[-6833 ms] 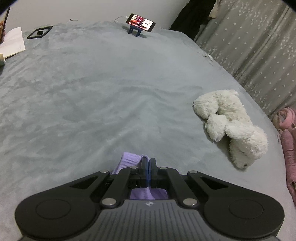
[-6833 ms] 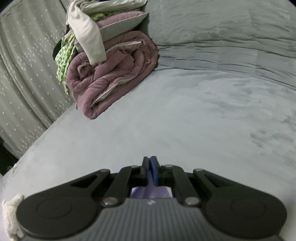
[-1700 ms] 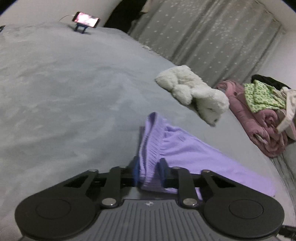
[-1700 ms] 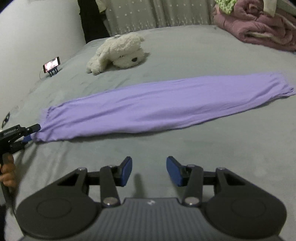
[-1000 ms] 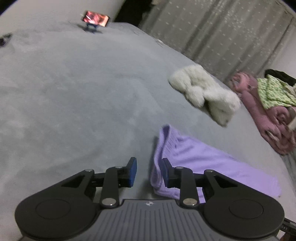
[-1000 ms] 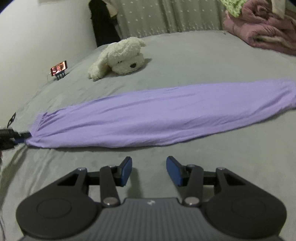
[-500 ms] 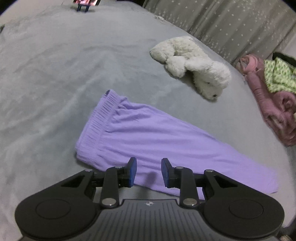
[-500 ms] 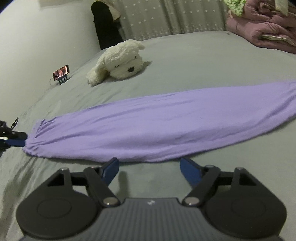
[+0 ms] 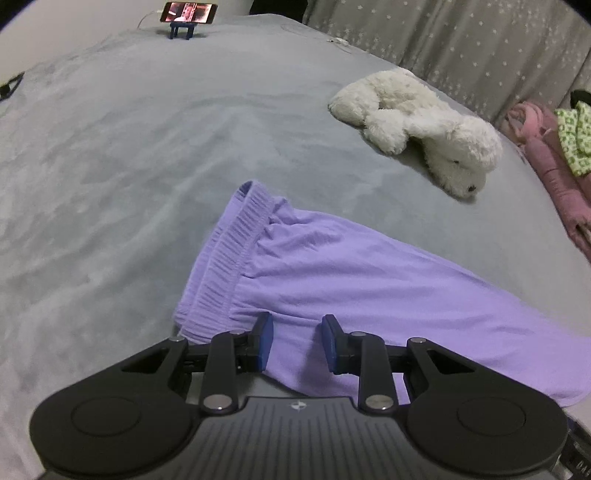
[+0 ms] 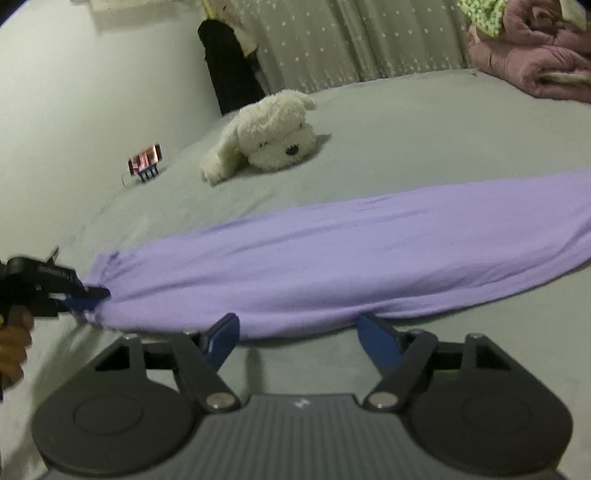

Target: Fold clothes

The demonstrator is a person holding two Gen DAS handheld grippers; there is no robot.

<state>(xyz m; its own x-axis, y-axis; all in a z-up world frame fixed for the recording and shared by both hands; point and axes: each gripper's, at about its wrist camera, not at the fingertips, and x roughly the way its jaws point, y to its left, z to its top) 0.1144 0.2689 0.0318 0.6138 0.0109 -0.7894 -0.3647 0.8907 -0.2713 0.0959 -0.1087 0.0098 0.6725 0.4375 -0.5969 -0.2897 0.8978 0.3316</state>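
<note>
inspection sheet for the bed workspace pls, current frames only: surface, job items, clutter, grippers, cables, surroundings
Surface: grey bed, soft, lightly rumpled.
Job's things: purple pants laid flat in a long strip, waistband at the left gripper's end.
Clutter: white plush dog; phone on a blue stand; pink quilt pile with green cloth.
Grippers: left gripper open over the pants' near edge; right gripper open wide at the near edge, mid-length.
Cables: thin lead at the phone.
Surroundings: starred curtain, pale wall.
</note>
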